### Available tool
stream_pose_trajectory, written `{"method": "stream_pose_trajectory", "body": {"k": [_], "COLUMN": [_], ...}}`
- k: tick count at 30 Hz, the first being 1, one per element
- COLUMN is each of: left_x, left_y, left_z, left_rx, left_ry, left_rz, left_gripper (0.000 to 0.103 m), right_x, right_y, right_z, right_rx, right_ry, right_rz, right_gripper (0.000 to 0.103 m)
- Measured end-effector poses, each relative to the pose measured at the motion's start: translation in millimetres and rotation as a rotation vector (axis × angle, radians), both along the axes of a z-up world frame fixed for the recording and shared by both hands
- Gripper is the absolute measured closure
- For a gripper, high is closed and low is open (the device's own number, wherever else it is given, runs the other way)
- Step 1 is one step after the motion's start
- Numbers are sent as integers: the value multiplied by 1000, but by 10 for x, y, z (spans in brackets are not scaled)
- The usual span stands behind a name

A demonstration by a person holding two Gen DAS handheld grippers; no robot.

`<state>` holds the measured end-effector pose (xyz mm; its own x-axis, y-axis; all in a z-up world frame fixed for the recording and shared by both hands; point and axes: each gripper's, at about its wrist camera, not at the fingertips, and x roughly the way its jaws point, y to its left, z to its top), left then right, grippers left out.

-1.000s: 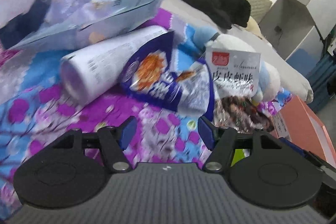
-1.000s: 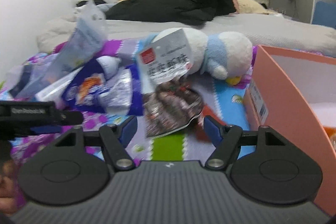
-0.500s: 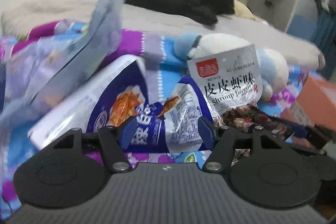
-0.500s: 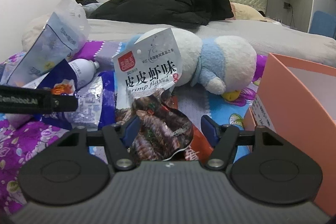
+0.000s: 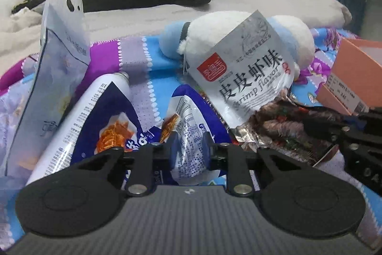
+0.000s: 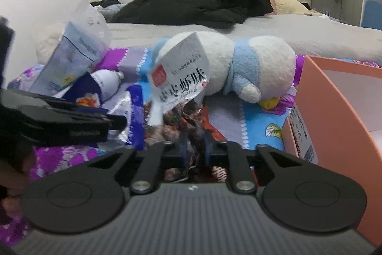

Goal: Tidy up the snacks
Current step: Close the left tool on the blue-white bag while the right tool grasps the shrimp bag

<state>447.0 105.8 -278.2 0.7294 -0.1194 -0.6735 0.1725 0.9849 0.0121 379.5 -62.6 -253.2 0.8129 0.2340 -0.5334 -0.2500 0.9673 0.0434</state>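
Note:
Snack packets lie on a flowered bedspread. My left gripper (image 5: pixel 189 151) is shut on the lower edge of a blue and silver snack bag (image 5: pixel 188 128). My right gripper (image 6: pixel 194 147) is shut on the shrimp flavor snack bag (image 6: pixel 181 83), a silver-topped packet with dark shrimp print; it also shows in the left wrist view (image 5: pixel 248 78). A pale blue pouch (image 5: pixel 59 59) stands at the left, leaning over a white canister (image 5: pixel 88 111). The left gripper shows as a dark bar at the left of the right wrist view (image 6: pixel 71 123).
An open orange box (image 6: pixel 334 123) stands at the right on the bed. A white and blue plush toy (image 6: pixel 250 66) lies behind the packets. Black clothes (image 6: pixel 203 1) are piled farther back by the headboard.
Both grippers moved forward and closed: the left on the blue snack bag, the right on the shrimp bag, whose top now tilts and blurs.

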Motion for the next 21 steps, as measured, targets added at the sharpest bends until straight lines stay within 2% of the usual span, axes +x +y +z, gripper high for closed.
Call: {"method": "stream_pose_trajectory", "body": {"k": [6,11,21], "left_x": [-198,-460,-1255], "left_y": [5,29,-12], "left_z": [134,335,852], "left_rx": [-28,-68,-159], "left_ry": [4,-6,-43], "left_rz": [-3,33,114], "left_gripper": [93,95,96], "right_x": [-164,-402,-1013], "right_y": [-23,-97,-299], "right_z": [139,279,468], "right_rx": [40,71,127], "right_ry": [8,13,47], "right_rz": [15,16,0], "right_gripper": [93,93,93]}}
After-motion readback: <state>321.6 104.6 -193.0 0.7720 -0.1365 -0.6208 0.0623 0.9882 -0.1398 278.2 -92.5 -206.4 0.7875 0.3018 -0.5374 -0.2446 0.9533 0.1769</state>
